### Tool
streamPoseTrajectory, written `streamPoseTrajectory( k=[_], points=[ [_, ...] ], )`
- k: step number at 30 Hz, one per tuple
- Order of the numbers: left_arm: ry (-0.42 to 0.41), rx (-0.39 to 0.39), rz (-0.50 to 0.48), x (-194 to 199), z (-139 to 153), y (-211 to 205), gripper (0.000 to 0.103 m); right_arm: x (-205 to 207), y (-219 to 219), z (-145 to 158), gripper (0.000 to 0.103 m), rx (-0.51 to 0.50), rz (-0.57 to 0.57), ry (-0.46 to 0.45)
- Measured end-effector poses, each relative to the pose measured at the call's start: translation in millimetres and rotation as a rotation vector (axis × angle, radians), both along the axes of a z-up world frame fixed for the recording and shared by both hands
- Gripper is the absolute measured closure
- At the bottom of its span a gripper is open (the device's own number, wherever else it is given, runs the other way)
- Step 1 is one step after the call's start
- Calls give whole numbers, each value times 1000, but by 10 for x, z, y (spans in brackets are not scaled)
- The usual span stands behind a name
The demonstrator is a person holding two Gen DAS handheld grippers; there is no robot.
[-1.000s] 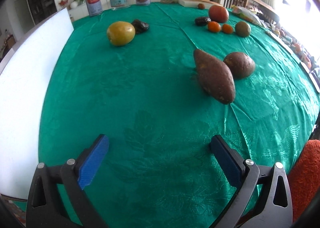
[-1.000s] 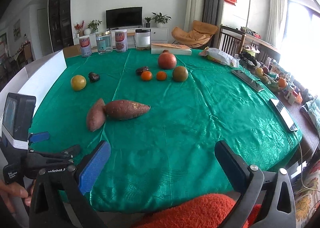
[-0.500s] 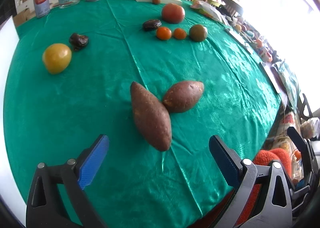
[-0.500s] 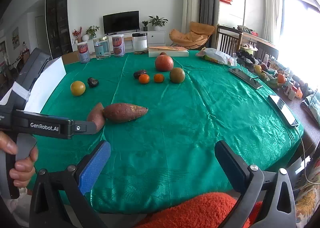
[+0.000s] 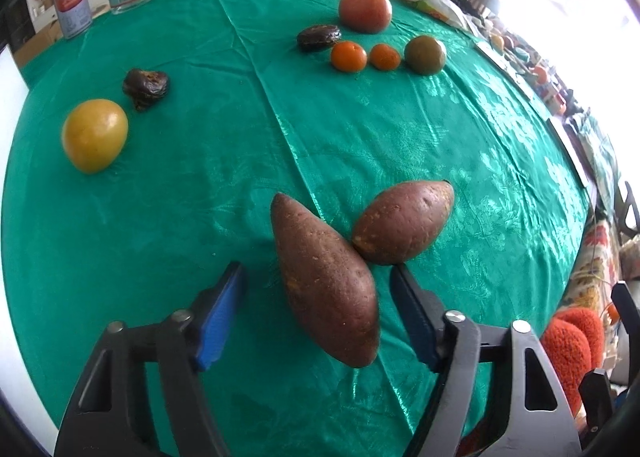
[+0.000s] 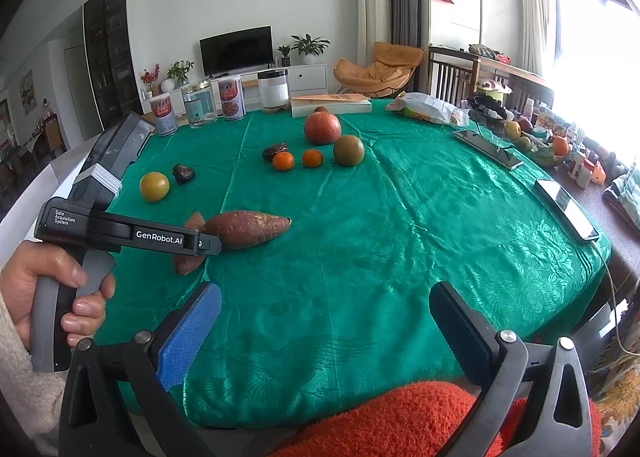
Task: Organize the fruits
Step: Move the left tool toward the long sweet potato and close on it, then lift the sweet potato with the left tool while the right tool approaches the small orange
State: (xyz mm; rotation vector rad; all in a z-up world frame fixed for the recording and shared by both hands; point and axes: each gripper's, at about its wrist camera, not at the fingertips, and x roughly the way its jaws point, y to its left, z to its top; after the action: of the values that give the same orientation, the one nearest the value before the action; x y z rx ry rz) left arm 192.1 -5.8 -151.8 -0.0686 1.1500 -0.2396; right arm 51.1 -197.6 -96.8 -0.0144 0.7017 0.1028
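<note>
Two brown sweet potatoes lie touching on the green tablecloth: a long one and a shorter one. My left gripper is open, its jaws either side of the long one's near half, apart from it. A yellow fruit and a dark wrinkled fruit lie at the left. A large red fruit, two small oranges, a green-brown fruit and a dark fruit sit farther back. My right gripper is open and empty above the table's near edge.
Cans and jars and a flat box stand at the table's far edge. Phones lie near the right edge. A white board borders the left side. An orange fuzzy cushion lies below the right gripper.
My left gripper has swung right and moved in over the long sweet potato, which now lies between its open jaws. The right gripper has barely moved.
</note>
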Motion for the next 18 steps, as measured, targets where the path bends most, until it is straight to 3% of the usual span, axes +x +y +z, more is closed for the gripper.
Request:
streamPoseTrajectory(
  k=[3,5,6,11,18],
  points=[
    [-4,23,4,26,1,-11,37,-9,-15,2,0,6,-6,-2],
    [-2,5,0,38,8,-8,46,-9,-24,1,0,9,-9,-2],
    [4,0,2,38,15,-8,56,-8,-26,0,0,10,-10,-2],
    [17,4,15,-69,60,110,58,-4,-45,-2,0,18,-12,0],
    [28,42,63,-410,152,651,59,1,-83,-12,0,39,-20,10]
  ],
)
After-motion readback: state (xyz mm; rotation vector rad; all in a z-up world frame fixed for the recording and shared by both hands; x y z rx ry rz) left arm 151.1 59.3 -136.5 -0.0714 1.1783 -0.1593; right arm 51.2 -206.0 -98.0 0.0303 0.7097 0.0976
